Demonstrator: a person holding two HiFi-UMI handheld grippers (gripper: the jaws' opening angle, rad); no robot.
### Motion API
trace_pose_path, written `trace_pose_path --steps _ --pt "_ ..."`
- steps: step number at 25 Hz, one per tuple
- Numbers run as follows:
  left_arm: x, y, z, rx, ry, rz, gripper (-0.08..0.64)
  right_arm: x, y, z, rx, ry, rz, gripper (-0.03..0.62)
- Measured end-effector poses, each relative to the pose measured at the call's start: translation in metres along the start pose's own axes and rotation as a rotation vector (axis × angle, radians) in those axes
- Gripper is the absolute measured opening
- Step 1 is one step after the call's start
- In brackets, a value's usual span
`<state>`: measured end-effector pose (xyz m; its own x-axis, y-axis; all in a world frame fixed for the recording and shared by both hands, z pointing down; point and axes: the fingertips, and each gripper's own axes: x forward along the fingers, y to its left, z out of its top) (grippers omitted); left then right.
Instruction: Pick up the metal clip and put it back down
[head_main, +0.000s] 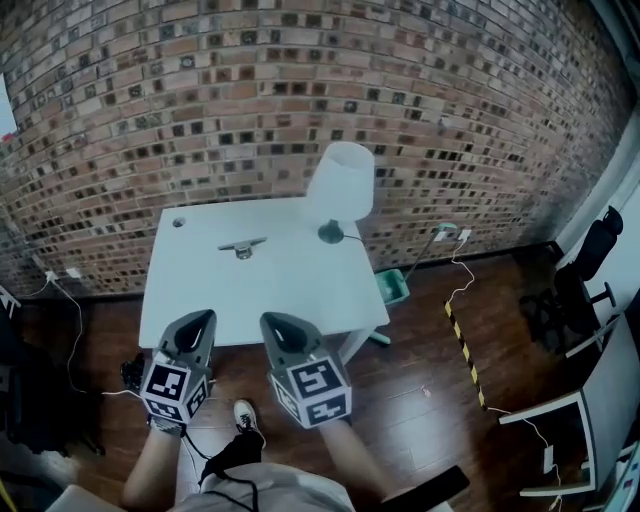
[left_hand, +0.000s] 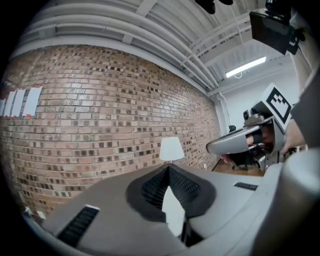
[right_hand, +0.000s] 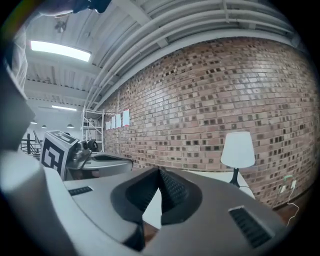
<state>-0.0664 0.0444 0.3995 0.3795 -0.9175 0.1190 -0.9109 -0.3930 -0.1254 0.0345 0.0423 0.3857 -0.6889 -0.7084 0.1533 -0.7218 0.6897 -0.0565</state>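
Note:
The metal clip (head_main: 243, 246) lies flat on the white table (head_main: 200, 290), toward its far side and left of the lamp. Both grippers hover side by side over the table's near edge, well short of the clip. On my left gripper (head_main: 203, 316) (left_hand: 168, 170) the tips meet and hold nothing. My right gripper (head_main: 270, 320) (right_hand: 160, 171) is likewise shut and empty. Neither gripper view shows the clip; the jaws hide the tabletop ahead.
A white-shaded lamp (head_main: 340, 185) (left_hand: 171, 149) (right_hand: 238, 150) stands at the table's far right corner. A brick wall (head_main: 300, 90) runs behind. A green bin (head_main: 394, 286) and cables lie on the wooden floor at right, with striped tape (head_main: 463, 342). A cable hole (head_main: 178, 222) marks the table's far left.

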Motion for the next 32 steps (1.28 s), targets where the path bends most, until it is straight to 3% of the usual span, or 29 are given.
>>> trace_pose_path --steps 7,13,17,20,23,29,32 --pt "-0.073 -0.102 0.007 -0.012 -0.002 0.035 0.020 -0.119 0.013 -0.019 0.050 -0.026 0.016 -0.011" --pt "-0.123 -0.148 0.014 0.015 -0.008 0.026 0.020 -0.175 0.038 -0.027 0.087 -0.041 0.026 -0.011" --pt "-0.143 -0.151 0.016 -0.032 -0.003 0.007 0.018 -0.188 0.054 -0.020 0.075 -0.055 0.025 -0.011" --pt "-0.152 -0.156 0.016 0.026 0.020 -0.003 0.016 -0.192 0.063 -0.014 0.079 -0.063 0.015 -0.011" --pt "-0.162 -0.160 0.021 0.060 -0.011 -0.031 0.015 -0.192 0.075 -0.007 0.059 -0.075 0.019 -0.011" --pt "-0.173 -0.140 0.018 -0.017 -0.003 0.004 0.012 -0.183 0.087 0.000 0.028 -0.092 -0.018 -0.011" --pt "-0.177 -0.131 0.027 -0.025 -0.048 0.006 0.013 -0.179 0.089 0.005 0.024 -0.101 -0.026 -0.011"
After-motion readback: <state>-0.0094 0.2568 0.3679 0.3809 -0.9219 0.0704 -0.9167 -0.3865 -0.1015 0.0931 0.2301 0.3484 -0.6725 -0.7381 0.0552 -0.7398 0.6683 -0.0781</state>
